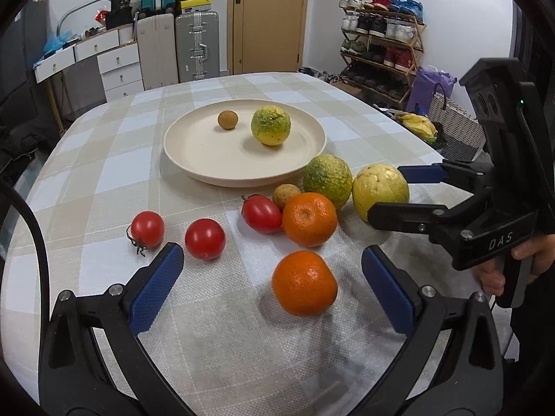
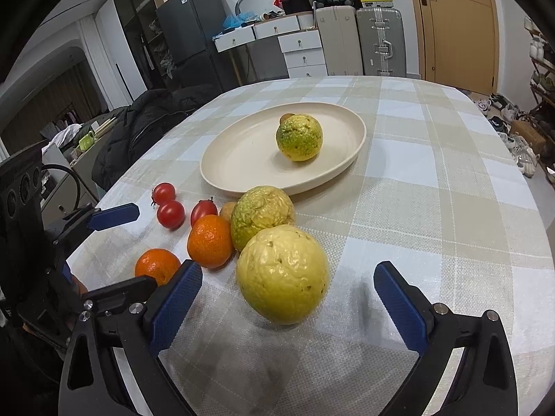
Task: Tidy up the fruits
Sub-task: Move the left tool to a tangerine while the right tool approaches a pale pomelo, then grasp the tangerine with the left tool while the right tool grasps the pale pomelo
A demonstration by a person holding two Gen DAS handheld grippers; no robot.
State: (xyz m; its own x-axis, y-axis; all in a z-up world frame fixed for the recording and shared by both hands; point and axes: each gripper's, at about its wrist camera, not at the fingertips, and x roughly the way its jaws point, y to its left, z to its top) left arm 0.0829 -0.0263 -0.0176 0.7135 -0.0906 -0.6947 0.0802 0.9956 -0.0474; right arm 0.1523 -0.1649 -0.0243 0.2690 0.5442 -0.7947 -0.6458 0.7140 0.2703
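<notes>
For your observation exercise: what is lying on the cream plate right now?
On the cream plate lie two fruits: a bumpy green-yellow fruit and a small brown round fruit. In the right wrist view the larger one covers most of the brown one. The rest of the plate's surface looks bare.

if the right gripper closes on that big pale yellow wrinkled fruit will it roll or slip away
The big pale yellow wrinkled fruit is round and sits loose on the checked tablecloth, so a one-sided nudge would likely roll it. The right gripper is open around it, so a centred squeeze probably holds. Its dimpled skin looks grippy rather than slick.
</notes>
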